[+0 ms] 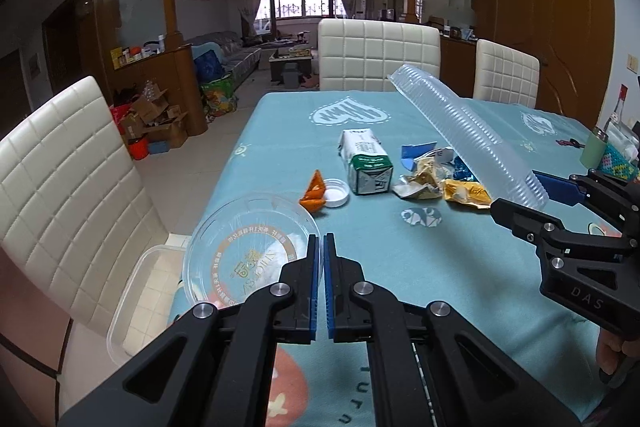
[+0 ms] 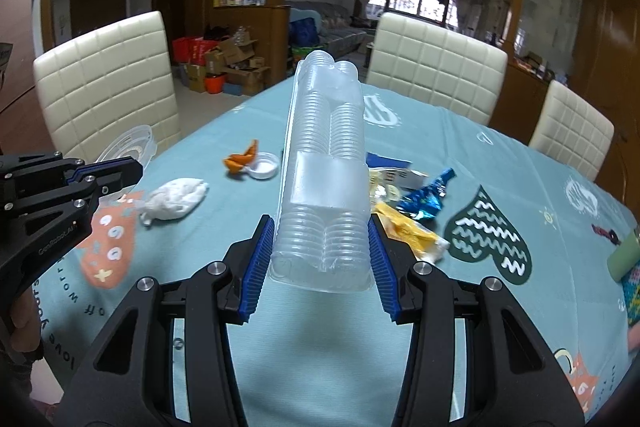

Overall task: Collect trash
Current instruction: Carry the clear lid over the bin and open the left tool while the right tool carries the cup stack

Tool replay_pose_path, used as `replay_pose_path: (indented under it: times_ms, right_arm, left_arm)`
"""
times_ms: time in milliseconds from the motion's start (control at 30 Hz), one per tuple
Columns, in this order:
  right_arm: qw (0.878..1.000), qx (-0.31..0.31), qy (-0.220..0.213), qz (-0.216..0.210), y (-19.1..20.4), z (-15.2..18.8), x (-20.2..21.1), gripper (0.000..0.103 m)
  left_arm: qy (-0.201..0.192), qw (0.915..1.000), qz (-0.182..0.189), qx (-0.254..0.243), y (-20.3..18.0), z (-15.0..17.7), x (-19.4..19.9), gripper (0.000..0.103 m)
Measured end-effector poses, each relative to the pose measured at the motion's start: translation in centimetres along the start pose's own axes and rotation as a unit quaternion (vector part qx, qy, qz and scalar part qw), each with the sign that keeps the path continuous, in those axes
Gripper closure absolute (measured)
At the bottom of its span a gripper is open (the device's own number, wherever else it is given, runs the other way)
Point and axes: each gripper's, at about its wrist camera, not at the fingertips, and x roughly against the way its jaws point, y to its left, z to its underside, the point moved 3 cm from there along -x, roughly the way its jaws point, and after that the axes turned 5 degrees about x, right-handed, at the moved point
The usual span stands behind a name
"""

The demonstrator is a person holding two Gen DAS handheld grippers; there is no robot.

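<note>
Item: ribbed clear plastic tray (image 2: 324,183), pinched endwise in our right gripper (image 2: 322,251); left gripper (image 1: 323,267) clamps round lid (image 1: 244,247). Risk: long overhang levers tray loose.

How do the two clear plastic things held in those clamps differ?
The lid is round, flat and printed; the tray is long, ribbed and unprinted. The left gripper pinches the lid's thin edge, jaws nearly shut; the right gripper spans the tray's end, jaws apart. Both are see-through, held above the table.
</note>
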Motion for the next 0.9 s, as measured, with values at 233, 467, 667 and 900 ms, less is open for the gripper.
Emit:
replay_pose_path:
  times_ms: [233,467,667,900]
  right_arm:
    - [1.000,0.023,-0.005,-0.009,2.1,-0.9,-0.1,0.055]
    - [0.999,0.043,-0.009,-0.024,4.1,-2.1,-0.6,0.055]
    - [0.997,0.065,-0.016,-0.039,6.6,-3.3,-1.2,0.055]
    - [0.994,0.088,-0.021,-0.060,9.9,-4.7,-2.1,0.054]
  left_arm:
    - [-0.007,0.9999,-0.013,0.006,1.6,0.4,0.5,0.100]
    - [-0.008,0.9994,-0.030,0.013,3.6,0.9,0.8,0.100]
    - [-0.006,0.9984,-0.051,0.023,5.8,1.5,1.2,0.100]
    - [-0.005,0.9968,-0.069,0.041,8.5,1.9,1.3,0.100]
